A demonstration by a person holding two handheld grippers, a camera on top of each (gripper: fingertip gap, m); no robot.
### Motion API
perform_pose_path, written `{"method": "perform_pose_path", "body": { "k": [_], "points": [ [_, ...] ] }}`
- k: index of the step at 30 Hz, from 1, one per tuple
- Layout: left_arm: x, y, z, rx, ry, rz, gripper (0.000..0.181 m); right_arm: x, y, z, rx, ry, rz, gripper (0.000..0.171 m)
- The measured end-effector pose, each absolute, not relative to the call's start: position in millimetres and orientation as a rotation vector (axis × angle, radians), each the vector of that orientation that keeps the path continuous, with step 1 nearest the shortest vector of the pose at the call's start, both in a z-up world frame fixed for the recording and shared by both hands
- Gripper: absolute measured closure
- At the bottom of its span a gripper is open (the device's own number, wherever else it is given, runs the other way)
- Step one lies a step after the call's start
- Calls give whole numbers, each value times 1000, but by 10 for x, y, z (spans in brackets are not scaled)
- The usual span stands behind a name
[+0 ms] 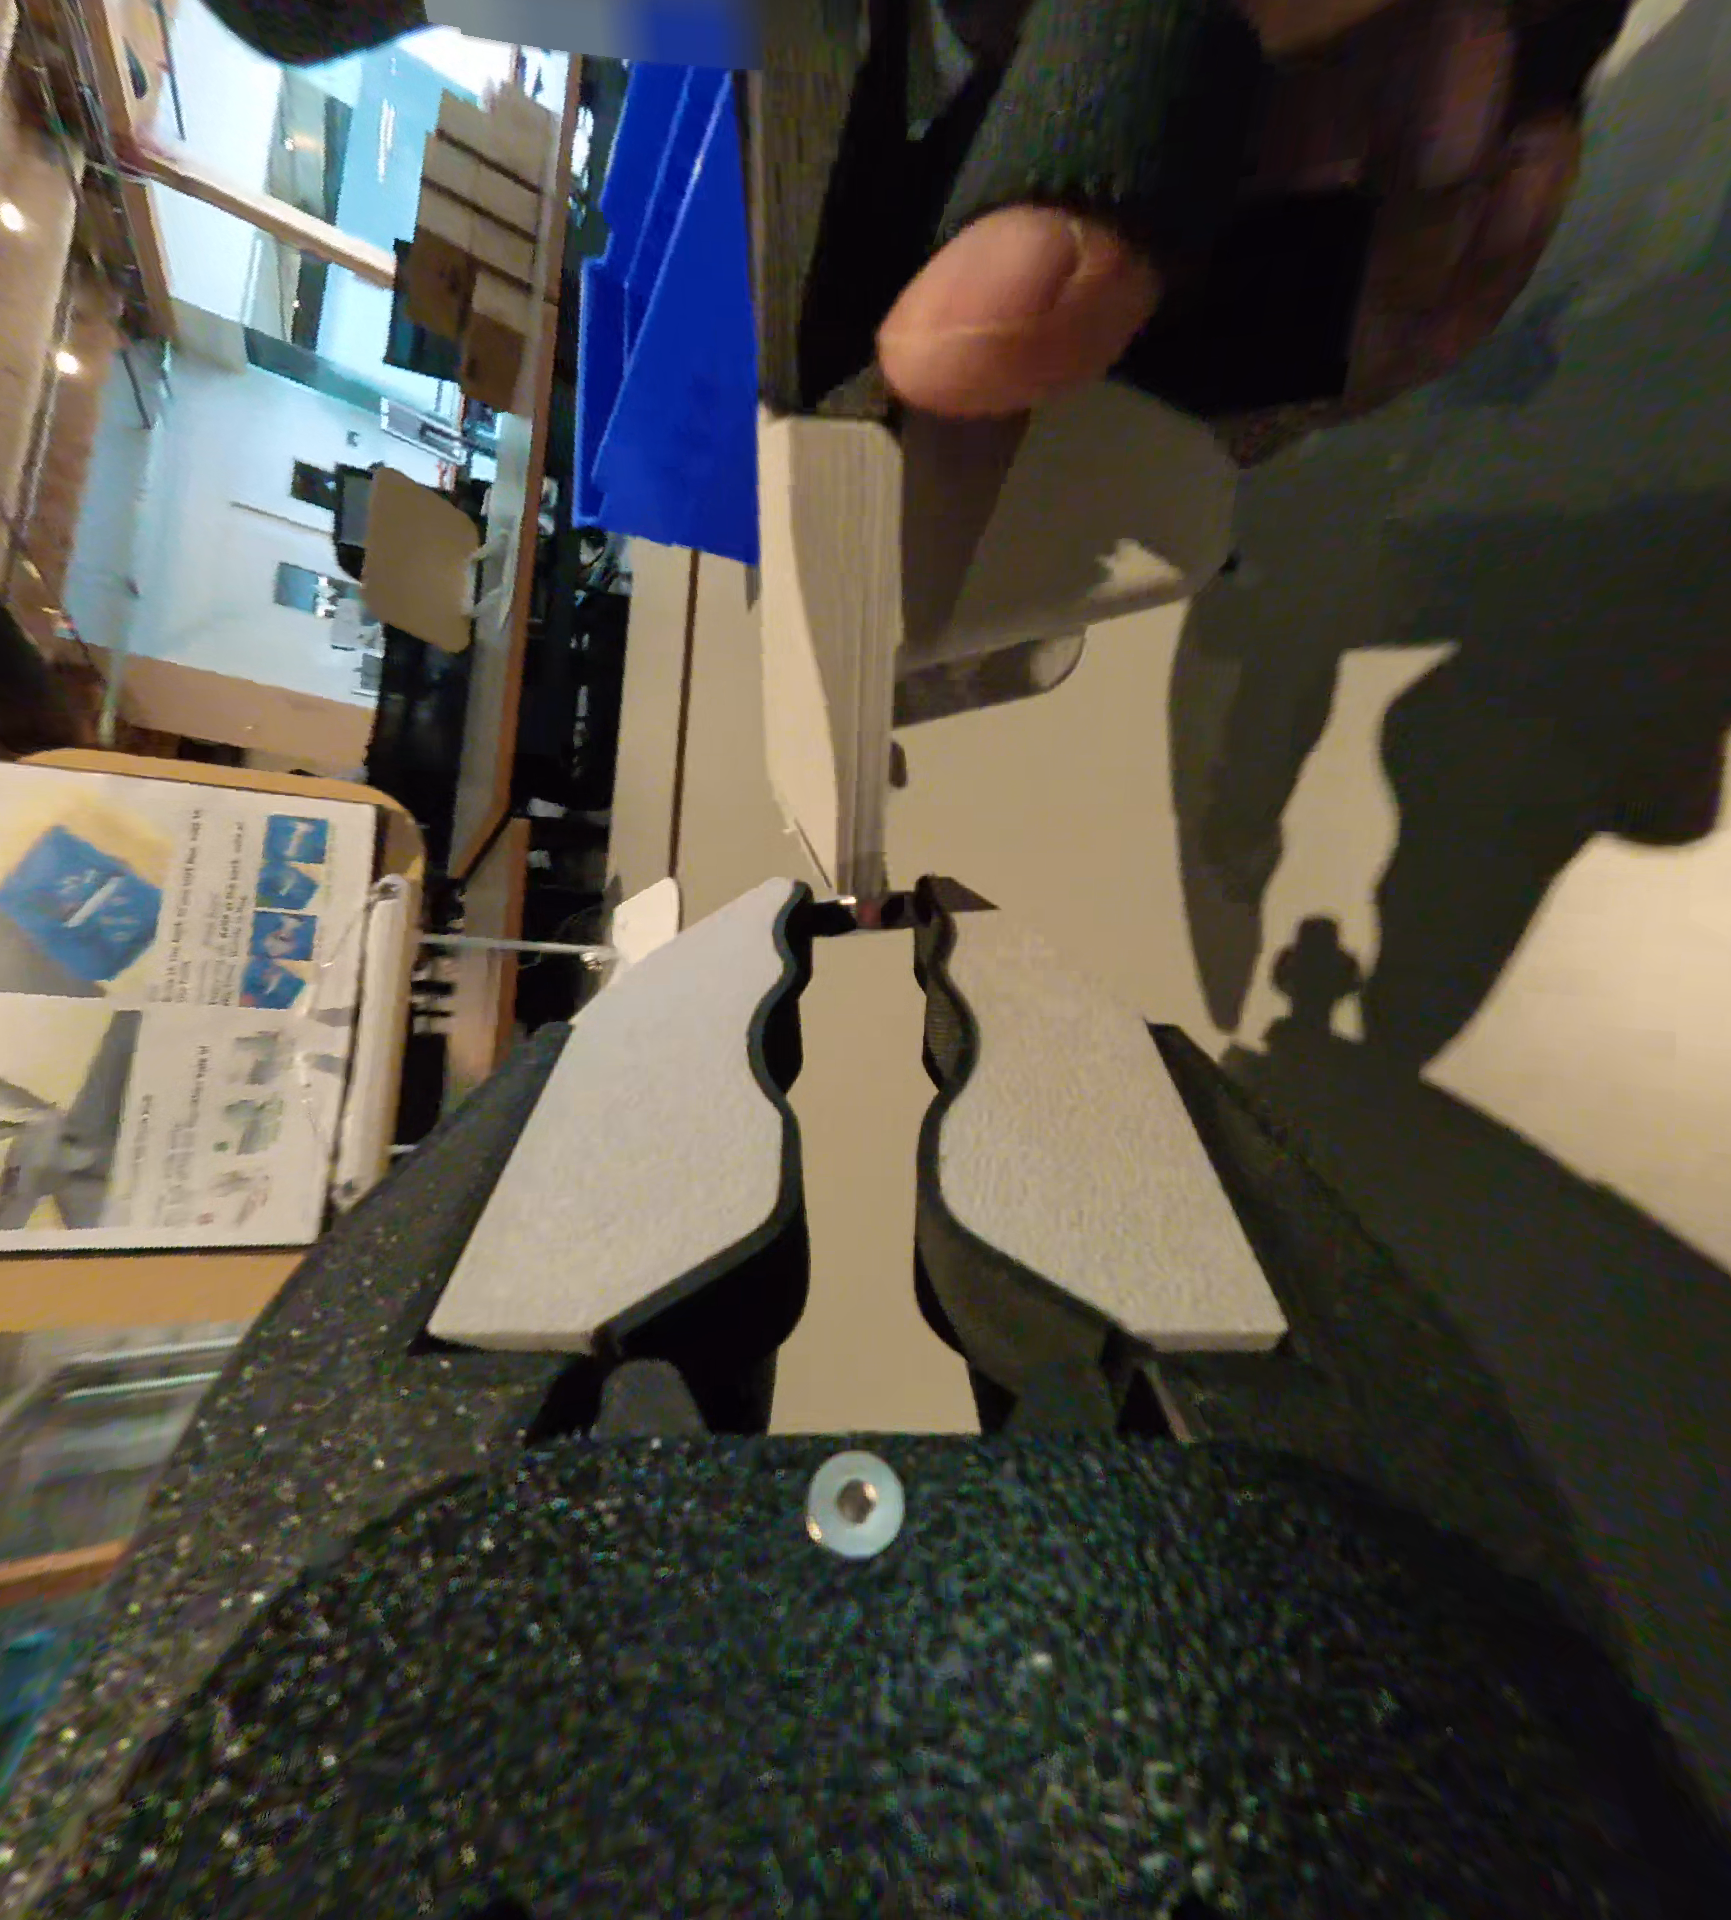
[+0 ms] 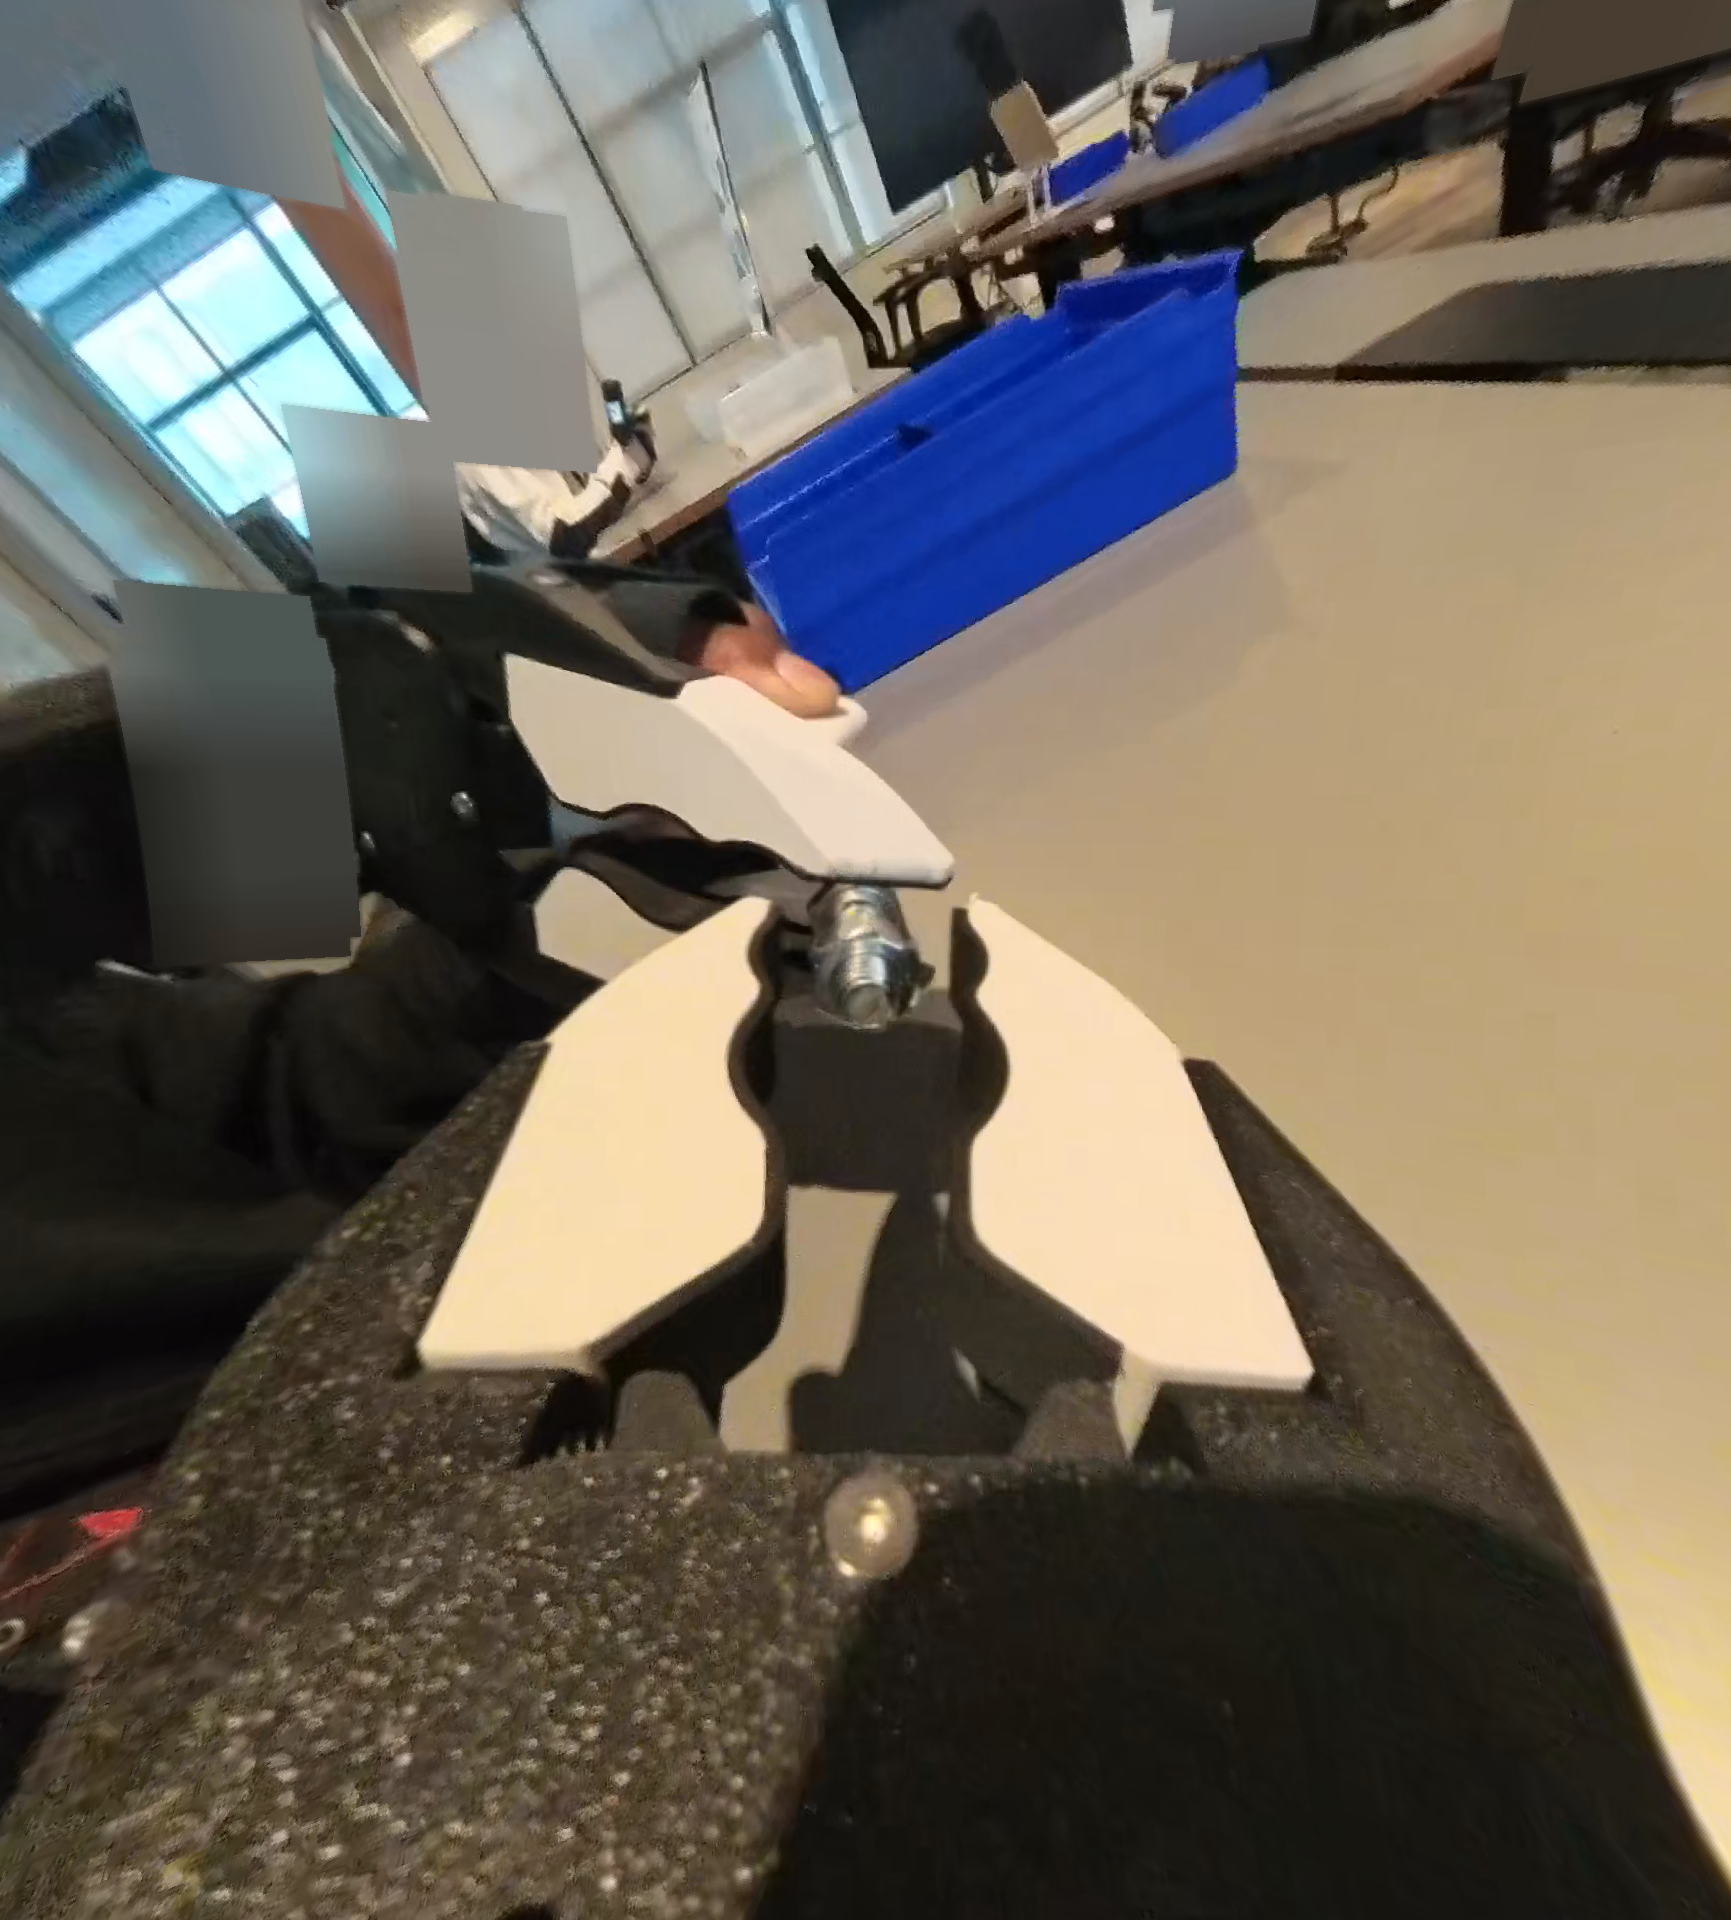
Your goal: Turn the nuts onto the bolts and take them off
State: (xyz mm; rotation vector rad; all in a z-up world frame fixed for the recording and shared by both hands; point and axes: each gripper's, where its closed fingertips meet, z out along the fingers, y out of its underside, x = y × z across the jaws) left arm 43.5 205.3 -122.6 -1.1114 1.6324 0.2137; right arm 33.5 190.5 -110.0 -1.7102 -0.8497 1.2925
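Note:
In the right wrist view a silver bolt (image 2: pixel 866 1000) points its threaded end at the camera, with a silver nut (image 2: pixel 866 935) on it. My right gripper (image 2: pixel 866 920) has its jaws closed around the nut. My left gripper comes in from the left, rolled on its side, and one of its white fingers (image 2: pixel 736 769) lies over the bolt's far end. In the left wrist view my left gripper (image 1: pixel 866 904) is shut on the bolt's small metal end (image 1: pixel 861 914). The right gripper's fingers (image 1: pixel 840 623) reach down to it, seen edge-on. The whole is held above the table.
A beige table (image 2: pixel 1412 727) lies underneath. A blue bin (image 2: pixel 996 488) stands at its back, also in the left wrist view (image 1: pixel 674 364). A cardboard box with a printed sheet (image 1: pixel 113 987) is to the left. A thumb (image 1: pixel 1017 312) rests on the right gripper. Left and right tips are no more than a few centimetres apart.

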Motion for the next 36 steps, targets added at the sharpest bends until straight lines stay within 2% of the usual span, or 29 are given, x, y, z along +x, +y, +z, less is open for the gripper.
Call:
{"method": "perform_pose_path", "body": {
  "k": [4, 12, 15, 18, 21, 25, 27, 28, 29, 32, 36],
  "points": [
    [371, 2085, -1218, -1214, 1587, 39, 163, 419, 1942, -1021, -1606, -991, 1042, 131],
    [365, 1994, -1244, -1278, 1606, -183, 163, 443, 1873, -1049, -1414, -1279, 586, 134],
    [407, 1927, -1246, -1238, 1637, -194, 163, 406, 1858, -1111, -1435, -1296, 587, 138],
    [424, 1920, -1257, -1195, 1658, -126, 163, 372, 1837, -1164, -1476, -1292, 618, 152],
    [403, 1998, -1267, -1149, 1658, 46, 163, 368, 1872, -1210, -1626, -1186, 742, 152],
    [388, 2077, -1224, -1070, 1643, 297, 163, 352, 1899, -1199, -1780, -913, 1133, 152],
    [404, 2078, -1197, -1081, 1623, 281, 163, 345, 1886, -1138, -1760, -839, 1312, 151],
    [415, 2068, -1192, -1100, 1612, 229, 163, 352, 1895, -1109, -1743, -829, 1348, 143],
    [414, 2066, -1188, -1127, 1599, 170, 163, 370, 1921, -1097, -1734, -833, 1330, 134],
    [366, 2080, -1177, -1222, 1562, -4, 163, 455, 1984, -1039, -1660, -930, 1124, 128],
    [327, 2063, -1192, -1299, 1551, -158, 163, 500, 1960, -1010, -1554, -1111, 845, 130]
  ]
}}
